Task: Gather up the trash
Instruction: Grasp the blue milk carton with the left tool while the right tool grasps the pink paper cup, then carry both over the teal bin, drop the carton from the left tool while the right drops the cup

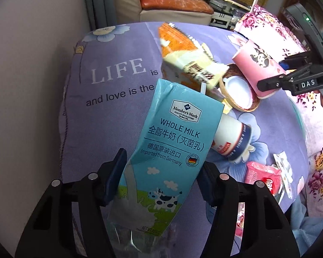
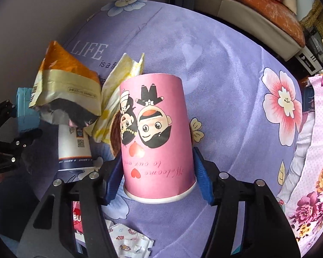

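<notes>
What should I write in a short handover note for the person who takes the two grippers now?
Left gripper: closed on the blue milk carton.
Right gripper: closed on the pink paper cup.
Still on the purple bedspread: orange snack bag, white cup on its side, brown bowl, red wrapper, small mask.
Done: two items gripped.
Left: no bin is in view; drop these, then collect the rest.

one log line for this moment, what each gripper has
left gripper: shut on milk carton | right gripper: shut on pink paper cup | left on purple bedsheet: orange snack bag, white cup
</notes>
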`<state>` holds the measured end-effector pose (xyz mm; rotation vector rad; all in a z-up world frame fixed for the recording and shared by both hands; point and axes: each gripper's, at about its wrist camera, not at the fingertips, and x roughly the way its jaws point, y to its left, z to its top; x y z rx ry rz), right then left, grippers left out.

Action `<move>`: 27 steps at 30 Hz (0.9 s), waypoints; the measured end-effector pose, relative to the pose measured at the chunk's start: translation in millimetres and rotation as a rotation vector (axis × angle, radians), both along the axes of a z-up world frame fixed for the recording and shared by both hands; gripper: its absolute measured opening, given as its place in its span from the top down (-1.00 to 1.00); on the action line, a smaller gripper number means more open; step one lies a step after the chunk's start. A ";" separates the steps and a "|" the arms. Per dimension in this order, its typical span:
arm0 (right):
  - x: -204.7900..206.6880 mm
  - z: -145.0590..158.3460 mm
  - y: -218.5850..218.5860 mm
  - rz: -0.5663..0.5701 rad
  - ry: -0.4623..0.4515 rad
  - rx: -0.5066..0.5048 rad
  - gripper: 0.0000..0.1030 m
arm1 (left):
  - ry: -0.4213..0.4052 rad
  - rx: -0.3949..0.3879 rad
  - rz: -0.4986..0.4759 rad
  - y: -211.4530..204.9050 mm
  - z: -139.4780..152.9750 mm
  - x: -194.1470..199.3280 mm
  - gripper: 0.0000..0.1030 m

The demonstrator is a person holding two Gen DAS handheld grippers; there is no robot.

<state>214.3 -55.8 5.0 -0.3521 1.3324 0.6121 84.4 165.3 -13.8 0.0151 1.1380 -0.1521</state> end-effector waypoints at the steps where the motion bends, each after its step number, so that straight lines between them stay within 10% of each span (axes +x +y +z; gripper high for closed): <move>1: -6.7 2.8 -2.7 0.006 -0.005 0.006 -0.12 | -0.006 -0.001 0.000 -1.3 4.4 -4.4 -0.21; 12: -57.9 5.7 -58.5 -0.039 0.014 0.065 -0.12 | -0.069 0.014 -0.105 -66.0 54.1 -30.5 -0.21; 27: -94.9 -14.4 -191.7 -0.233 0.031 0.144 -0.12 | -0.046 -0.006 -0.329 -228.9 49.9 -10.3 -0.21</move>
